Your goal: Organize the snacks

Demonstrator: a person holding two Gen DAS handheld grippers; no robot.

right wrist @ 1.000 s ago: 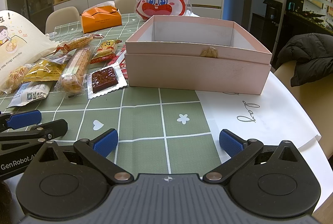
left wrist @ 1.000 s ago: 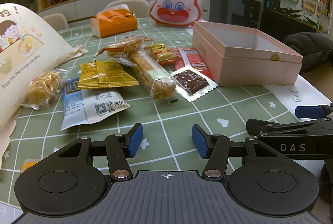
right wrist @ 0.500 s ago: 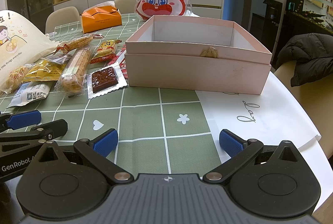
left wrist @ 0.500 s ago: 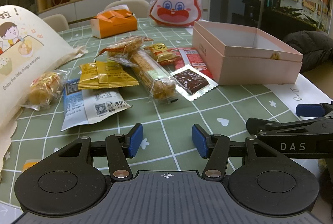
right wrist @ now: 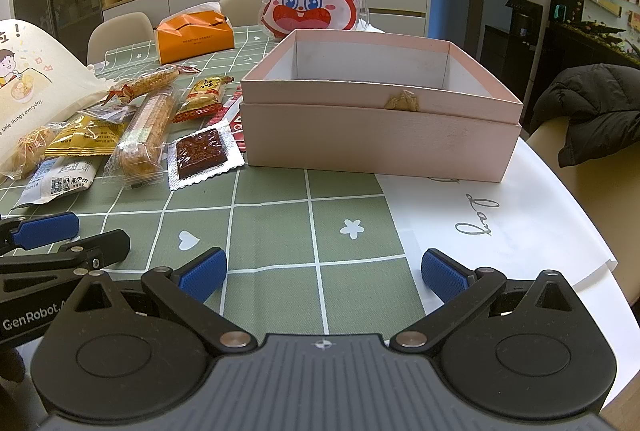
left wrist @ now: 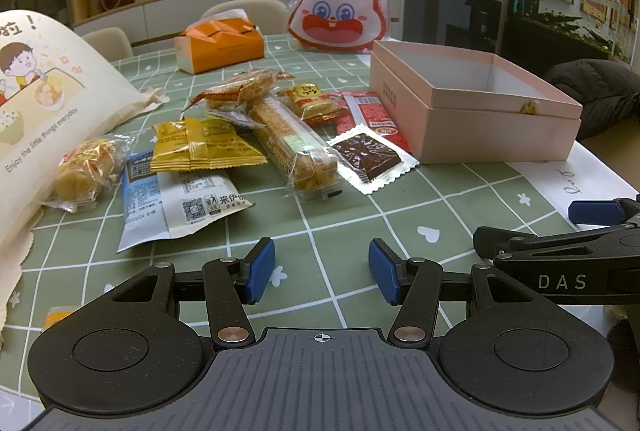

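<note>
Several wrapped snacks lie on the green checked tablecloth (left wrist: pixel 344 215): a dark brown square packet (left wrist: pixel 370 155), a long biscuit pack (left wrist: pixel 296 147), yellow packets (left wrist: pixel 204 147), a white-and-blue pouch (left wrist: pixel 180 199) and a round pastry (left wrist: pixel 86 171). An open, empty pink box (left wrist: pixel 476 103) stands right of them; it also shows in the right wrist view (right wrist: pixel 380 107). My left gripper (left wrist: pixel 322 271) is open and empty, low over the cloth in front of the snacks. My right gripper (right wrist: pixel 324 273) is open wide and empty, in front of the box.
A cream cloth bag (left wrist: pixel 44 87) lies at the left. An orange tissue box (left wrist: pixel 220 45) and a rabbit-face bag (left wrist: pixel 338 11) stand at the back. A white paper sheet (right wrist: pixel 500 223) lies under the box's right side. A dark jacket (right wrist: pixel 592 107) hangs off the table's right.
</note>
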